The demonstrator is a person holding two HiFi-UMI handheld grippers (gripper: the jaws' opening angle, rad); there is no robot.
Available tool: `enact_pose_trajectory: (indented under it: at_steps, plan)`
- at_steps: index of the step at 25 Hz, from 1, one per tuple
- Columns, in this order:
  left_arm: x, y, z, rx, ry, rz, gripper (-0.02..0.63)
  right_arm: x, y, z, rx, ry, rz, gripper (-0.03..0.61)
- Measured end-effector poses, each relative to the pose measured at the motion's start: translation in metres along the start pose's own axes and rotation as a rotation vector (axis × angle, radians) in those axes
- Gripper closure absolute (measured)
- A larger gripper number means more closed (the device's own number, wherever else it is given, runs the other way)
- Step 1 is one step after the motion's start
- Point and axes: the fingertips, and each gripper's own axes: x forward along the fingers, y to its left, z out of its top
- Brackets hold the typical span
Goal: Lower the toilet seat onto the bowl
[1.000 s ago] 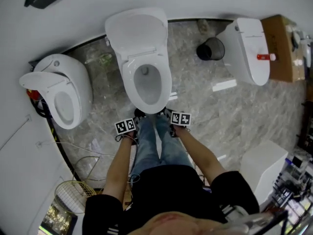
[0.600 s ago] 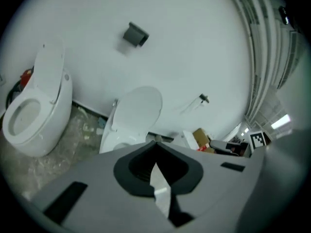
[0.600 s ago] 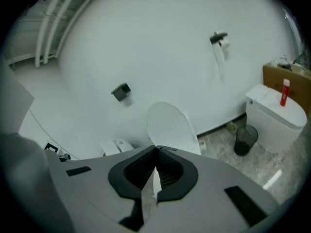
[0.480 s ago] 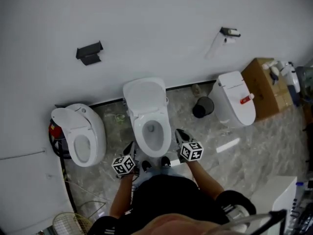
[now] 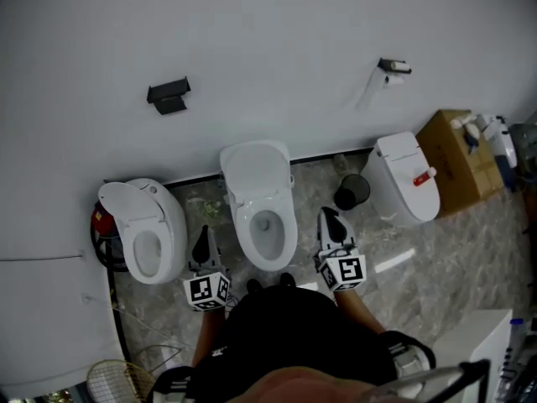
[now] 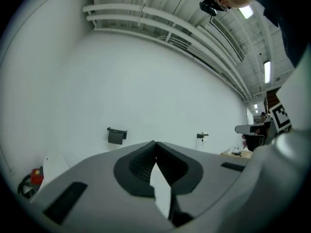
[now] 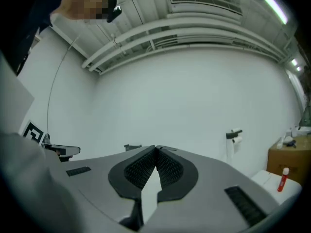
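The middle white toilet (image 5: 267,225) stands against the wall straight ahead of me, with its cover (image 5: 255,171) tipped up at the back and the bowl open. I cannot tell whether the seat ring lies on the rim. My left gripper (image 5: 202,233) is held to the left of the bowl, shut and empty, its marker cube nearest me. My right gripper (image 5: 328,218) is held to the right of the bowl, also shut and empty. In the left gripper view the left gripper (image 6: 154,142) points level at the white wall. In the right gripper view the right gripper (image 7: 156,148) does the same.
A second toilet (image 5: 144,235) with its lid up stands at the left, a closed one (image 5: 404,180) at the right. Between the middle and right toilets is a black bin (image 5: 350,193). A cardboard box (image 5: 458,159) sits far right. A black bracket (image 5: 169,96) and a paper holder (image 5: 393,67) hang on the wall.
Both grippers have risen from low beside my legs and swung up to point level at the wall. The head view has tilted up and now takes in much more wall.
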Motion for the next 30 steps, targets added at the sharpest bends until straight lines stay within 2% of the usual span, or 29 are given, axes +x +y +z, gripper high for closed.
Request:
enact_pose_trajectory:
  at_steps: [5, 11, 14, 18, 21, 23, 25, 27, 30]
  plan:
    - [0.005, -0.003, 0.010, 0.040, -0.018, -0.007, 0.606, 0.005, 0.009, 0.011, -0.022, -0.064, 0.009, 0.561]
    - [0.004, -0.011, 0.018, 0.077, -0.021, -0.024, 0.606, 0.005, 0.012, 0.004, -0.066, -0.025, -0.013, 0.561]
    - [0.005, -0.009, 0.019, 0.079, -0.018, -0.024, 0.606, 0.008, 0.012, 0.009, -0.103, -0.071, -0.009, 0.561]
    - [0.007, -0.008, 0.022, 0.083, -0.019, -0.025, 0.606, 0.010, 0.015, 0.011, -0.096, -0.030, -0.010, 0.561]
    - [0.008, -0.008, 0.023, 0.075, -0.021, -0.023, 0.606, 0.011, 0.014, 0.016, -0.104, -0.066, -0.016, 0.561]
    - [0.008, -0.009, 0.022, 0.103, -0.019, -0.020, 0.606, 0.011, 0.014, 0.018, -0.124, -0.079, -0.014, 0.561]
    - [0.009, -0.009, 0.021, 0.120, -0.014, -0.022, 0.606, 0.010, 0.017, 0.017, -0.137, -0.063, -0.015, 0.561]
    - [0.009, -0.010, 0.019, 0.113, -0.011, -0.026, 0.606, 0.010, 0.018, 0.015, -0.125, -0.017, -0.026, 0.561]
    - [0.008, -0.012, 0.018, 0.091, -0.004, -0.034, 0.606, 0.009, 0.019, 0.014, -0.124, -0.014, -0.024, 0.561]
